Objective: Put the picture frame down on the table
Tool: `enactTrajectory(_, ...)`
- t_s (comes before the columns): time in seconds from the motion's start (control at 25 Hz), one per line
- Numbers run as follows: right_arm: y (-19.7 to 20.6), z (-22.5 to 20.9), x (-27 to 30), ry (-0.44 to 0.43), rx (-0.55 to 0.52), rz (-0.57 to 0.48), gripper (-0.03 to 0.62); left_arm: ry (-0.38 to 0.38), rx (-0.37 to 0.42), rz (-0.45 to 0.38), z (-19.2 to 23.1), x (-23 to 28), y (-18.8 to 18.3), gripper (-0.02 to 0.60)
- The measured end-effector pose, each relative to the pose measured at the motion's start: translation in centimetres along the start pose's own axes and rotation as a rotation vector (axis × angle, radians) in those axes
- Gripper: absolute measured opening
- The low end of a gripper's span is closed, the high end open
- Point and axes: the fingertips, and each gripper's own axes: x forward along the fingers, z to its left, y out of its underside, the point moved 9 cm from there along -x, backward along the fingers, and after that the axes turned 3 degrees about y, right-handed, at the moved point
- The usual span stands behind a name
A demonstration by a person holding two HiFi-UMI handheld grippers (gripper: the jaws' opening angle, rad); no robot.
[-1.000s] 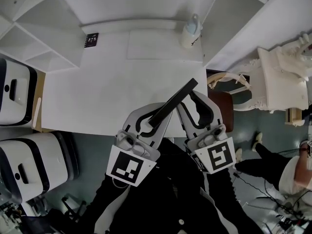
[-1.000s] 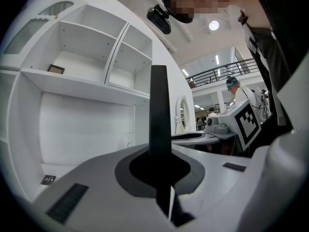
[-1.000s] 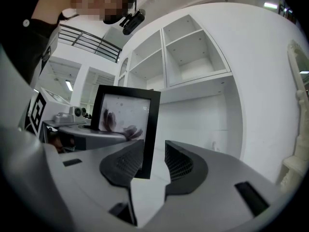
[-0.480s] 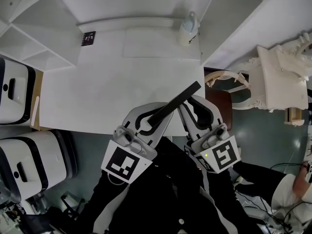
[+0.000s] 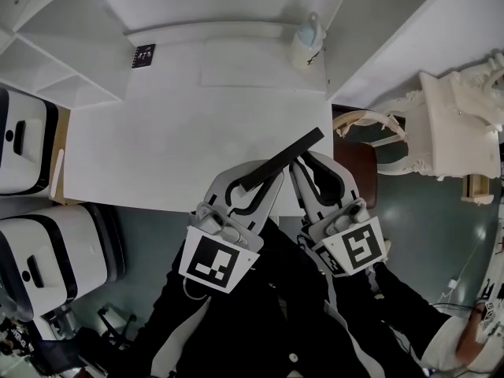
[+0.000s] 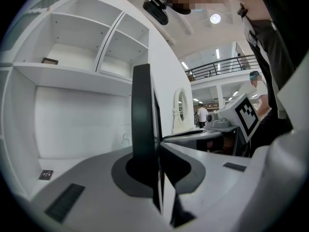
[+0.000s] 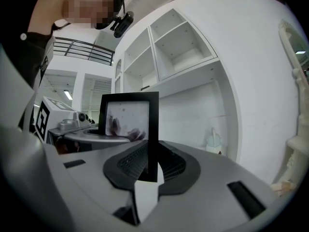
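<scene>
Picture frame (image 5: 281,161), black-rimmed, is held in the air over the near right part of the white counter (image 5: 181,132), not resting on it. In the head view it shows as a dark bar slanting from the counter's near edge up toward its right edge. The left gripper (image 5: 266,179) has its fingers clamped tight on the frame (image 6: 142,120), which rises edge-on between them in the left gripper view, where that gripper (image 6: 157,151) fills the lower half. The right gripper (image 5: 298,164) stands just beside the left one, over the counter's near right corner. Its fingers have just been closing, and in the right gripper view the frame's black side rail (image 7: 153,129) stands upright between them, with the pads of that gripper (image 7: 152,164) against it on both sides. The frame's pale picture shows a smudged dark figure. At the counter's far right corner stands a pale bottle (image 5: 309,47). At its far left corner lies a small dark card (image 5: 144,56), well apart from the frame.
</scene>
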Motion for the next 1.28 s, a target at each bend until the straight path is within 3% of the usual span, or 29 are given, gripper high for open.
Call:
enactTrajectory(0.32, 1.7, -0.6, 0.2, 0.069, 0.041, 0.082, 0.067, -0.075, -0.09, 0.035, 0.6, 0.6, 1.6, 0.113)
enactTrajectory(0.64, 3.7, -1.6, 0.8, 0.187, 0.075, 0.169, 0.067, -0.08, -0.145, 0.084, 1.6, 2.4, 4.6, 0.16)
enactTrajectory(1.28, 10.3, -4.1, 3.0, 0.339, 0.17, 0.438, 0.067, -0.064, -0.326, 0.286, 2.7, 6.7, 12.8, 0.193)
